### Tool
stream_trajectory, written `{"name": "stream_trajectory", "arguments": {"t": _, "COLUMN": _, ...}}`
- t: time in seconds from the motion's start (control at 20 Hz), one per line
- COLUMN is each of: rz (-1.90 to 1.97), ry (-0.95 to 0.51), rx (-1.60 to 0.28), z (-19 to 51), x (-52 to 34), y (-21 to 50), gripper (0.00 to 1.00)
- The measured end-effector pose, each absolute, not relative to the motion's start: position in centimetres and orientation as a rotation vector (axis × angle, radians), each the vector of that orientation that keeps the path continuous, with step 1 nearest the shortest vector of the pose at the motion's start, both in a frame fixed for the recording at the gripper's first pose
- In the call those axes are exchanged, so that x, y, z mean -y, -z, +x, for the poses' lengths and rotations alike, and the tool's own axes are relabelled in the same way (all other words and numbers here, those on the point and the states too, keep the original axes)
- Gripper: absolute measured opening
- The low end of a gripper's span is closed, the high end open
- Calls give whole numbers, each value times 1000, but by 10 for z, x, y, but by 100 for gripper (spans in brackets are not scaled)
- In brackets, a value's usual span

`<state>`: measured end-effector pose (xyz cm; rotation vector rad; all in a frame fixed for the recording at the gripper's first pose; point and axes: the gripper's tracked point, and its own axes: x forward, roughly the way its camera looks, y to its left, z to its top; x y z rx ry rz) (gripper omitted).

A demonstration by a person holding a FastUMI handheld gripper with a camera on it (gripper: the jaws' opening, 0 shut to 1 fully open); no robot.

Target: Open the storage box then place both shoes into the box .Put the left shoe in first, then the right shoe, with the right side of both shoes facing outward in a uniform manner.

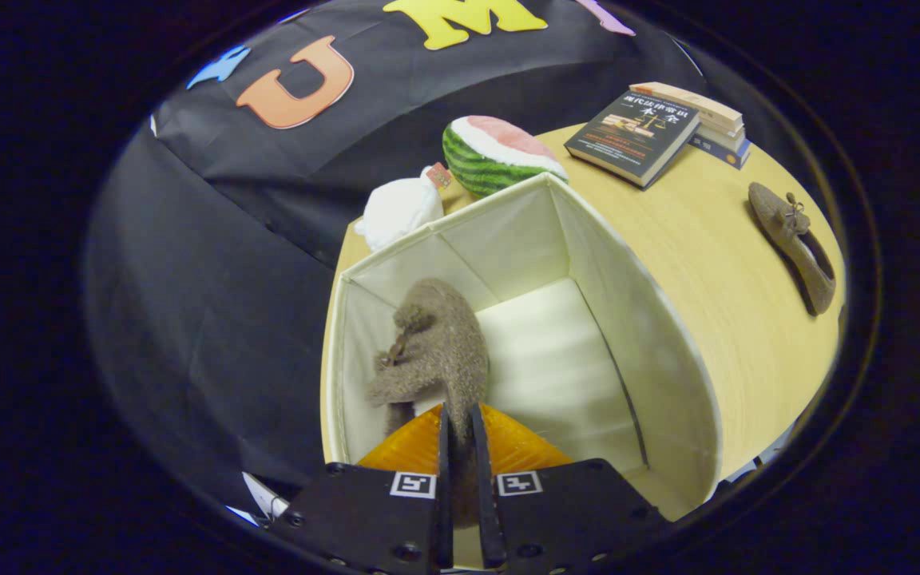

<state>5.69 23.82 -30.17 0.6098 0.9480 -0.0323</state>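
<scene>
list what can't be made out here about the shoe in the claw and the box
- Shoe heel end: hidden by the claw, shut on it, gripper view.
- Which shoe it is: sole side faces away.
- Storage box near wall: cut off behind the claw.
- Box lid: cannot tell where it is.

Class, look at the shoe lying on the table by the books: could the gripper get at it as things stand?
Probably not yet. The gripper has its jaws shut on the other shoe inside the storage box. The table shoe lies unobstructed beyond the box wall, so once released, access looks free.
</scene>
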Motion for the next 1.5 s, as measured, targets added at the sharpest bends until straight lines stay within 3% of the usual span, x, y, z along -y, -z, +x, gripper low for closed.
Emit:
{"name": "stream_trajectory", "arguments": {"t": 0.05, "rz": 592, "ry": 13, "rx": -940, "z": 58, "x": -241, "y": 302, "gripper": 16}}
{"name": "stream_trajectory", "arguments": {"t": 0.1, "rz": 577, "ry": 1, "rx": -930, "z": 58, "x": -240, "y": 297, "gripper": 37}}
{"name": "stream_trajectory", "arguments": {"t": 0.25, "rz": 508, "ry": -29, "rx": -872, "z": 59, "x": -234, "y": 280, "gripper": 64}}
{"name": "stream_trajectory", "arguments": {"t": 0.3, "rz": 484, "ry": -41, "rx": -847, "z": 60, "x": -230, "y": 272, "gripper": 79}}
{"name": "stream_trajectory", "arguments": {"t": 0.5, "rz": 374, "ry": -93, "rx": -731, "z": 59, "x": -209, "y": 231, "gripper": 96}}
{"name": "stream_trajectory", "arguments": {"t": 1.0, "rz": 159, "ry": -136, "rx": -467, "z": 38, "x": -101, "y": 139, "gripper": 96}}
{"name": "stream_trajectory", "arguments": {"t": 1.5, "rz": 82, "ry": -105, "rx": -331, "z": 15, "x": 73, "y": 119, "gripper": 96}}
